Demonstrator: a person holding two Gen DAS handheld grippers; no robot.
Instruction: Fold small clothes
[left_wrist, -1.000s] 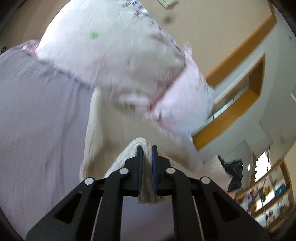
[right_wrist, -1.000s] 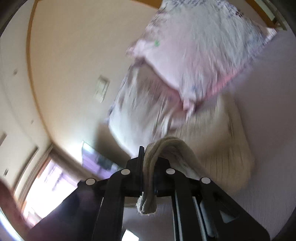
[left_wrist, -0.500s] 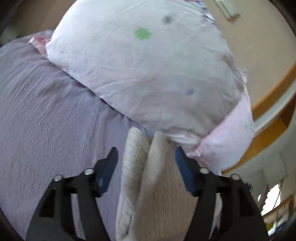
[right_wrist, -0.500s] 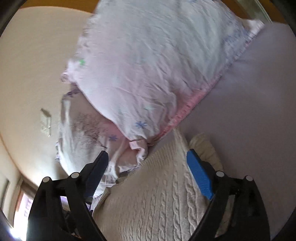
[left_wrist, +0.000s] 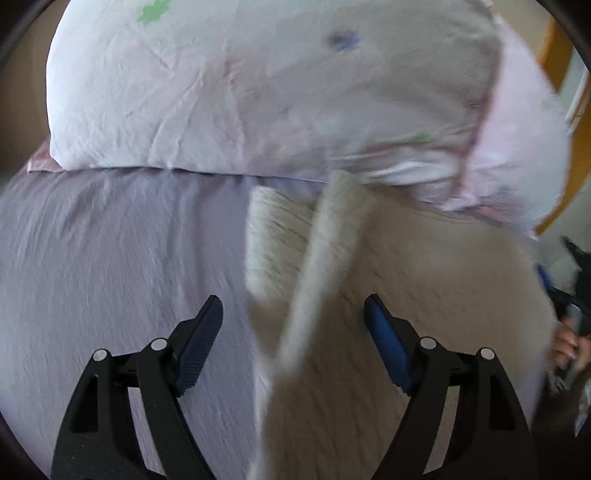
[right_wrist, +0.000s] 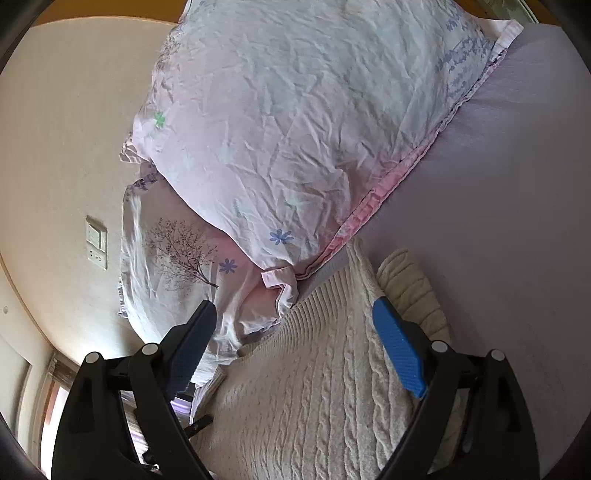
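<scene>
A cream cable-knit sweater (left_wrist: 424, 295) lies on the lilac bed sheet (left_wrist: 110, 266), its far edge against the pillows. In the left wrist view it is blurred, with a folded strip running between the jaws. My left gripper (left_wrist: 293, 328) is open above it and holds nothing. In the right wrist view the sweater (right_wrist: 306, 387) fills the lower middle, with a rolled sleeve (right_wrist: 410, 284) at its right side. My right gripper (right_wrist: 295, 332) is open just above the knit and holds nothing.
A large pale pillow with small flower prints (right_wrist: 295, 122) lies on the sheet (right_wrist: 498, 221) right behind the sweater, and a second pillow with a tree print (right_wrist: 177, 258) is beneath it. A beige wall with a switch plate (right_wrist: 96, 242) is behind. A hand (left_wrist: 569, 347) shows at the right edge.
Both grippers were shut on the sweater's edge a second ago, then opened and let it drop onto the bed. Since then both have tilted down over the garment.
</scene>
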